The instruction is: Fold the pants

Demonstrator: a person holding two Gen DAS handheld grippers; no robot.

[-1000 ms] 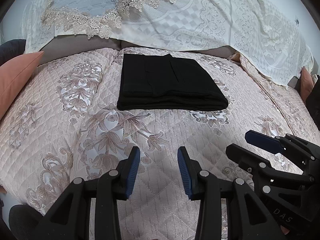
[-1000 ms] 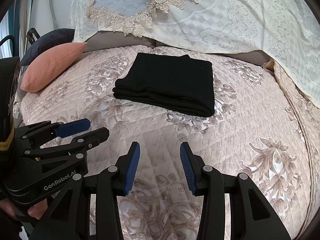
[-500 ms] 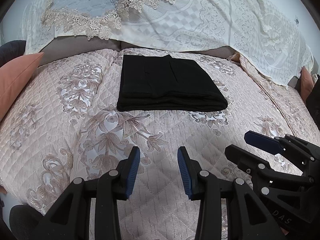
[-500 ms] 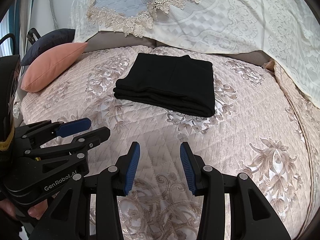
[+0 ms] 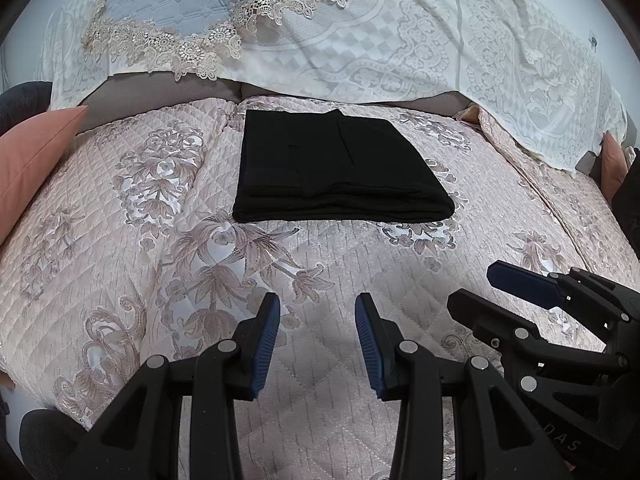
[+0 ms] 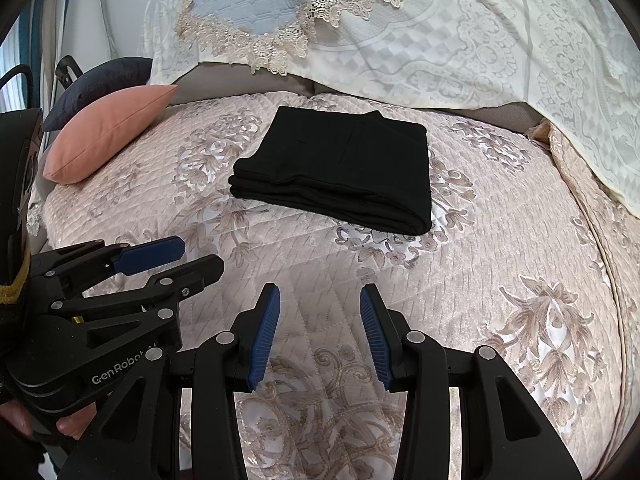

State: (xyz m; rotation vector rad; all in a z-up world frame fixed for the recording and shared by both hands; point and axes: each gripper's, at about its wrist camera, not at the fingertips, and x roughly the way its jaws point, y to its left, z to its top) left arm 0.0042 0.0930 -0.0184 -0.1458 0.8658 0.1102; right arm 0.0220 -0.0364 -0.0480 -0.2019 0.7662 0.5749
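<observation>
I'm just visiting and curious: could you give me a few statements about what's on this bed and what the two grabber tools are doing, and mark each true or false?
1. The black pants lie folded on the quilt. True.
2. The left gripper is clamped on the pants. False: it is open, apart from them.
3. The right gripper is open and empty. True.
4. The pink pillow lies on top of the pants. False: it sits apart, at the quilt's edge.

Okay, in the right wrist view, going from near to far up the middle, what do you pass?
Right claw → bare quilted bedspread → folded black pants → grey headboard strip → lace cover.
</observation>
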